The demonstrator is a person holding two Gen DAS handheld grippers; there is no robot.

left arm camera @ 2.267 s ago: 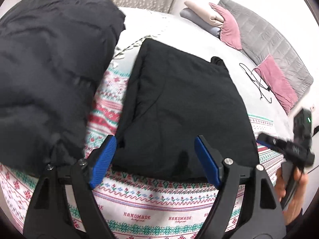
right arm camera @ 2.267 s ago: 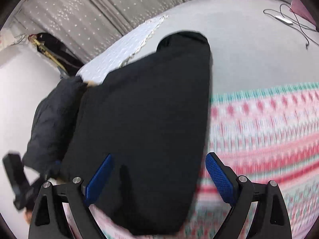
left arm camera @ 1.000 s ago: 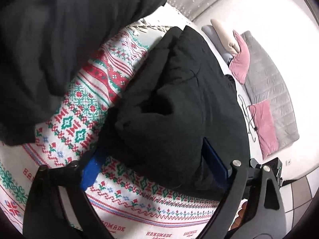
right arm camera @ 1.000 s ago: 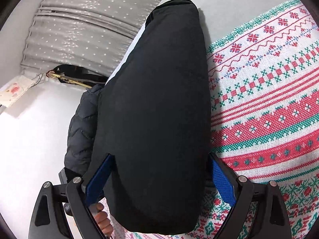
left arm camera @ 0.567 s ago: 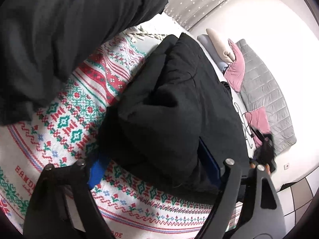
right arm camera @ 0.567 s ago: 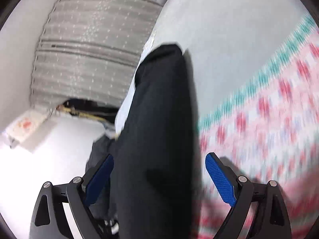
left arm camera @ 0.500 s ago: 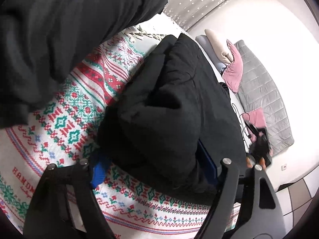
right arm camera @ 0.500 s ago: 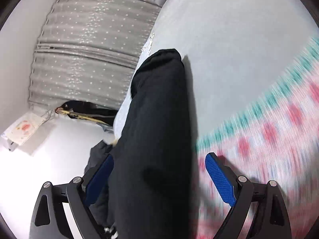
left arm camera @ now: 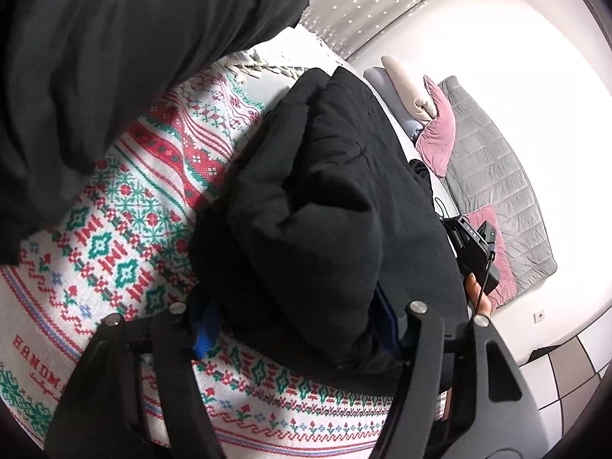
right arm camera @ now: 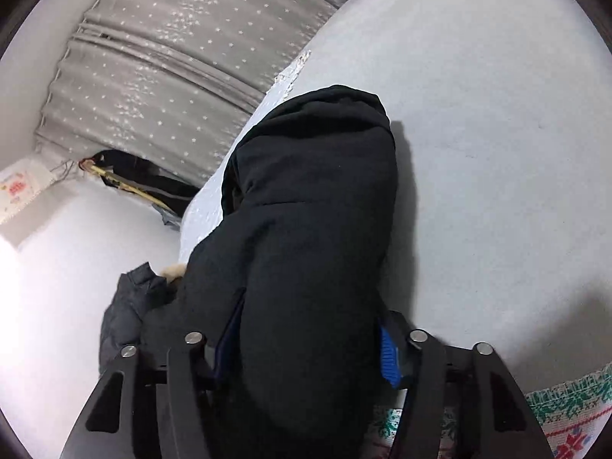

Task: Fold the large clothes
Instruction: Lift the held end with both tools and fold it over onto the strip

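My left gripper (left arm camera: 294, 329) was clenched on the near end of the black garment (left arm camera: 336, 206), its blue pads (left arm camera: 204, 334) pressed into the bunched cloth on both sides. My right gripper (right arm camera: 306, 340) was clamped on the same garment (right arm camera: 317, 229) at its other side, one blue pad (right arm camera: 387, 359) showing at the right of the bundle and the other mostly buried in fabric.

The garment lay folded into a thick, puffy bundle on the patterned blanket (left arm camera: 126, 237), which covered the near part of the bed (right arm camera: 497, 134). In the left wrist view the bundle ran from my fingers away toward the far side of the bed. In the right wrist view its far end hung above the grey sheet and threw a shadow there; the blanket's edge (right arm camera: 566, 401) showed at the lower right.

A dark quilted jacket (left arm camera: 114, 57) lay on the blanket at the left edge of the bed, just beside the garment. Pink pillows (left arm camera: 438, 130) and a grey quilt (left arm camera: 497, 191) sat along the far edge, by the wall. A starred grey curtain (right arm camera: 153, 76) hung beyond the bed's left corner.
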